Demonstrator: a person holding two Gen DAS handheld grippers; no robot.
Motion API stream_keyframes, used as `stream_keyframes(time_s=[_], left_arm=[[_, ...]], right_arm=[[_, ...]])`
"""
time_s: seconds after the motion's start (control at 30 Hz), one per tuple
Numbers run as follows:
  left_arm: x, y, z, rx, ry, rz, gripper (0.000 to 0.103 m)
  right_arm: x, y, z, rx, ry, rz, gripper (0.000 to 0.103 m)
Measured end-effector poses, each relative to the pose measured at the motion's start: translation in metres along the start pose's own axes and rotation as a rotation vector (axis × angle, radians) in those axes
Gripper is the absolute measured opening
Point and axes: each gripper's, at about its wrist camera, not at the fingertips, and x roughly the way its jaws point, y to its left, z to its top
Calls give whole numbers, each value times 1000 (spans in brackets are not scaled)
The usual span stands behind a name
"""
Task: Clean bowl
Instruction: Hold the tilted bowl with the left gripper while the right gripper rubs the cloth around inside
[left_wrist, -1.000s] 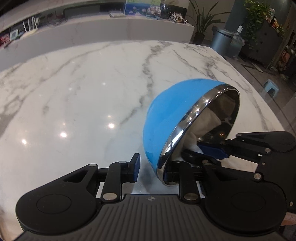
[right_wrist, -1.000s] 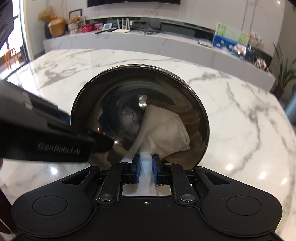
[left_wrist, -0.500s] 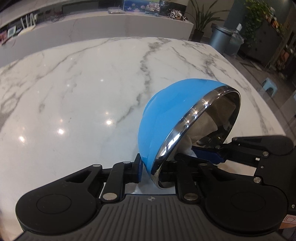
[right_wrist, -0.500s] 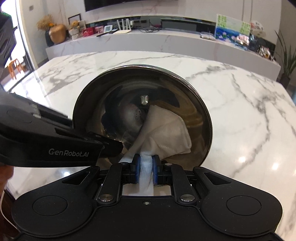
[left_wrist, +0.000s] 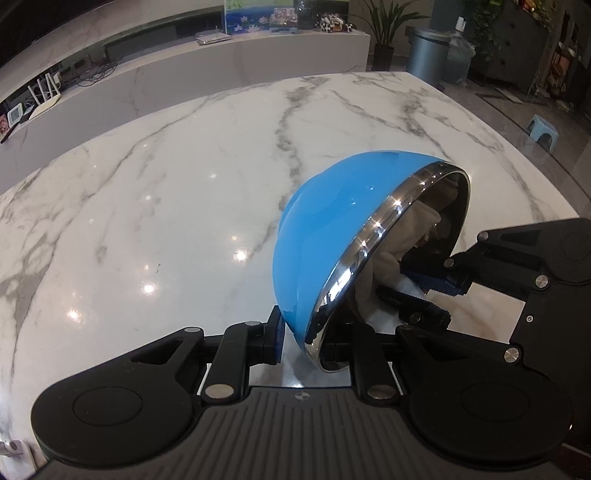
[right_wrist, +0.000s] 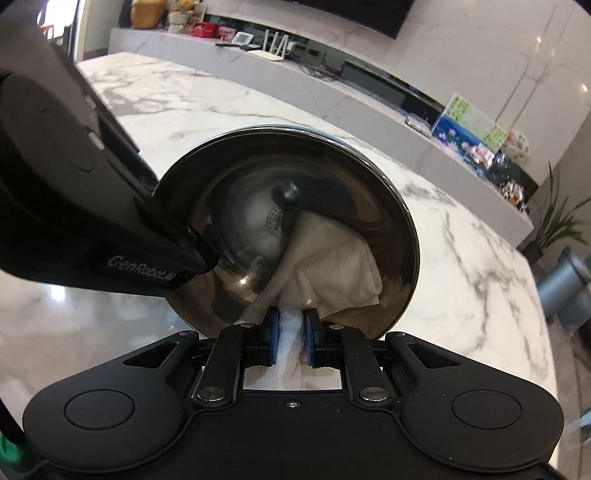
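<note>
Bowl (left_wrist: 332, 229) tipping on edge above marble table (left_wrist: 147, 184), mouth facing right gripper (right_wrist: 290, 338); left gripper (left_wrist: 301, 338) clamping its near rim, right gripper nipping white cloth (right_wrist: 332, 269) and pressing it straight ahead into steel interior

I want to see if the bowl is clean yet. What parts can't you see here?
- Left wrist view: most of the inside of the bowl; it is turned edge-on and the right gripper blocks the opening.
- Right wrist view: the inside under the cloth and behind the left gripper.
- Right wrist view: the stamp in the bottom is too small to read.
</note>
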Motion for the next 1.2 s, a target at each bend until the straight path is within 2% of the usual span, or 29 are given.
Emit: stream_keyframes(time_s=[0.1, 0.23, 0.37, 0.47, 0.53, 0.8, 0.9, 1.07, 1.2], left_arm=[[2, 3, 0, -41, -14, -26, 22], [7, 11, -1, -125, -7, -93, 22], [14, 15, -1, -180, -2, -125, 22], [17, 17, 0, -196, 4, -142, 18], [18, 16, 1, -191, 7, -143, 13], [15, 11, 2, -126, 23, -113, 14], [12, 7, 2, -79, 24, -91, 14], [7, 0, 2, 6, 29, -49, 15], [3, -1, 1, 33, 26, -32, 16]], right_arm=[[3, -9, 1, 73, 9, 31, 11], [5, -23, 5, 194, 24, 77, 12], [6, -38, 6, 328, 37, 153, 12], [5, -43, 7, 360, 39, 176, 12], [3, -40, 6, 349, 37, 172, 12], [3, -23, 5, 223, 32, 125, 11], [2, -12, 4, 137, 27, 76, 11], [0, 11, 0, -68, 6, -51, 11], [0, 18, -4, -113, -2, -72, 11]])
